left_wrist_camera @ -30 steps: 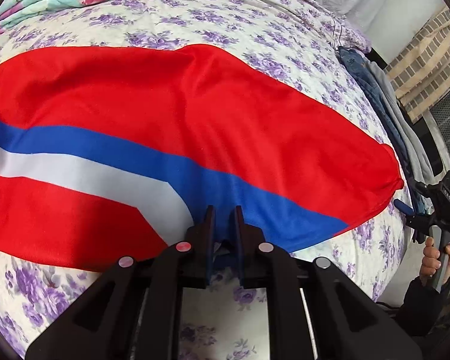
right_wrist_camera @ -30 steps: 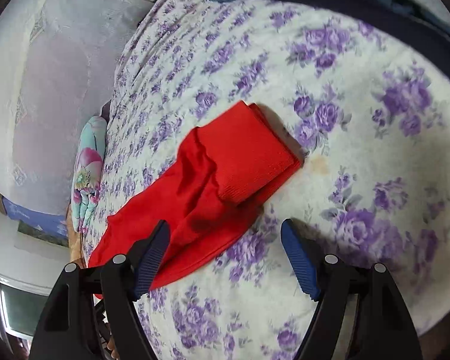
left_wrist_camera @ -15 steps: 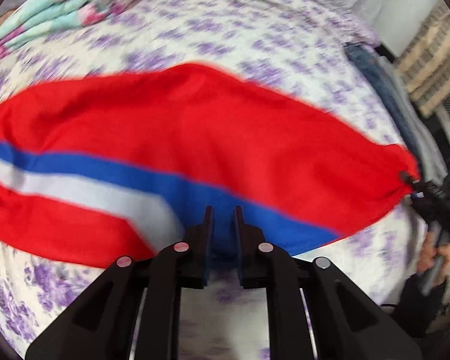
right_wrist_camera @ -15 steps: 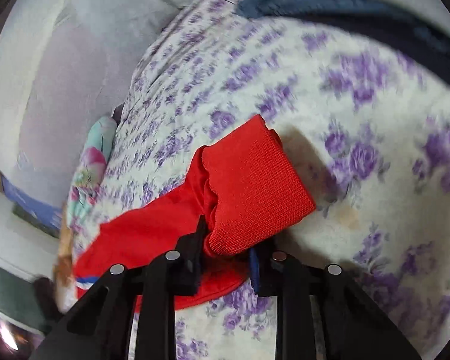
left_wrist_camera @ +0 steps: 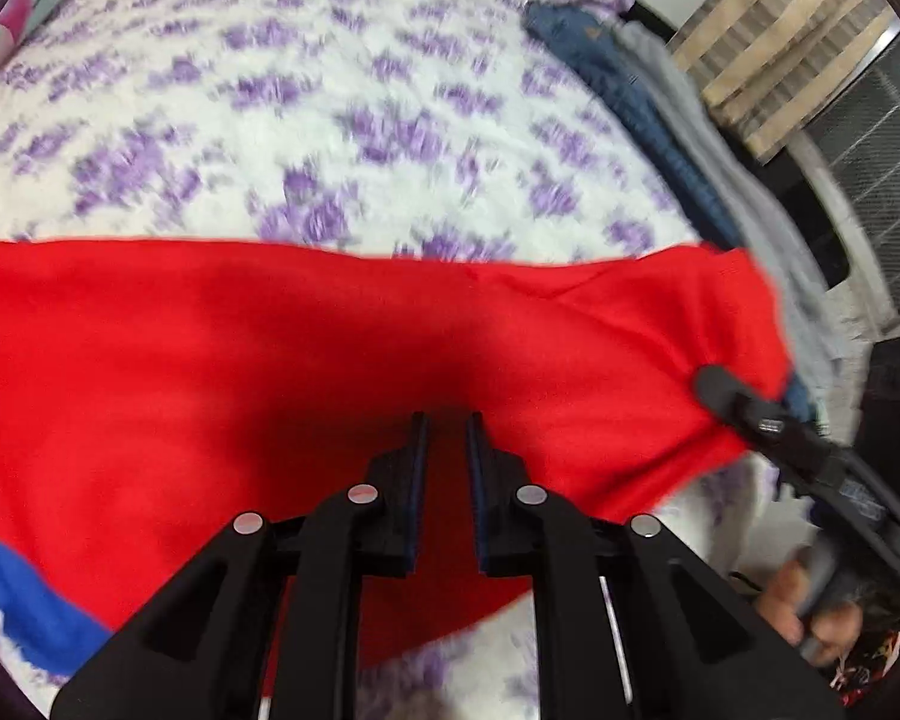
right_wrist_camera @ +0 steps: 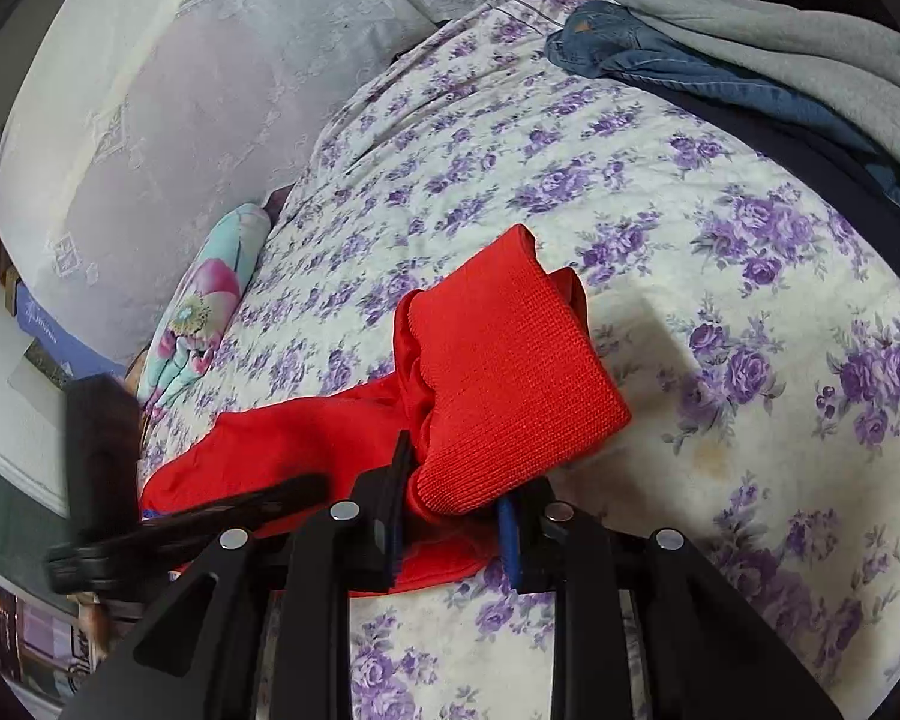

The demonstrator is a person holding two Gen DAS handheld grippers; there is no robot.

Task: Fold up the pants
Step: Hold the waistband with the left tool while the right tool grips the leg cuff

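- left wrist view is pretty smeared, the purple flowers on the bedspread (left_wrist_camera: 342,138) are just streaks, so fine detail there is a wash
- the red pants (left_wrist_camera: 330,360) run off the left edge of that view, and only a bit of the blue and white stripe (left_wrist_camera: 24,606) shows at the bottom left, the rest is cut off
- left gripper (left_wrist_camera: 448,450) has its jaws clenched to a thin slot with red cloth filling the slot. the pads look like they're pinching the fabric, but the pinch point itself sits in shadow
- the right gripper (left_wrist_camera: 744,402) also shows up in the left view, at the far right end of the pants, blurry. the hand (left_wrist_camera: 810,606) holding it is mostly cut off by the frame edge
- right wrist view is sharp. the right gripper (right_wrist_camera: 456,492) jaws have just been closing and now grasp the ribbed cuff (right_wrist_camera: 504,384) of the pants (right_wrist_camera: 306,444), which bunches up and sticks out forward past the fingertips
- the cuff covers where the pads meet the cloth. i can see the blue pad (right_wrist_camera: 508,534) on the right finger and red fabric squeezed between both fingers
- the left gripper (right_wrist_camera: 168,528) pokes in at the lower left of that view, dark and blurred, can't read its jaws from there
- the pants lie across the bedspread (right_wrist_camera: 720,276), strung between the two grippers, with the cuff end lifted a little, throwing a shadow
- jeans (right_wrist_camera: 678,66) and a grey garment (right_wrist_camera: 780,48) sit at the far edge of the bed, partly cut off. a floral blanket (right_wrist_camera: 204,312) is well apart on the other side
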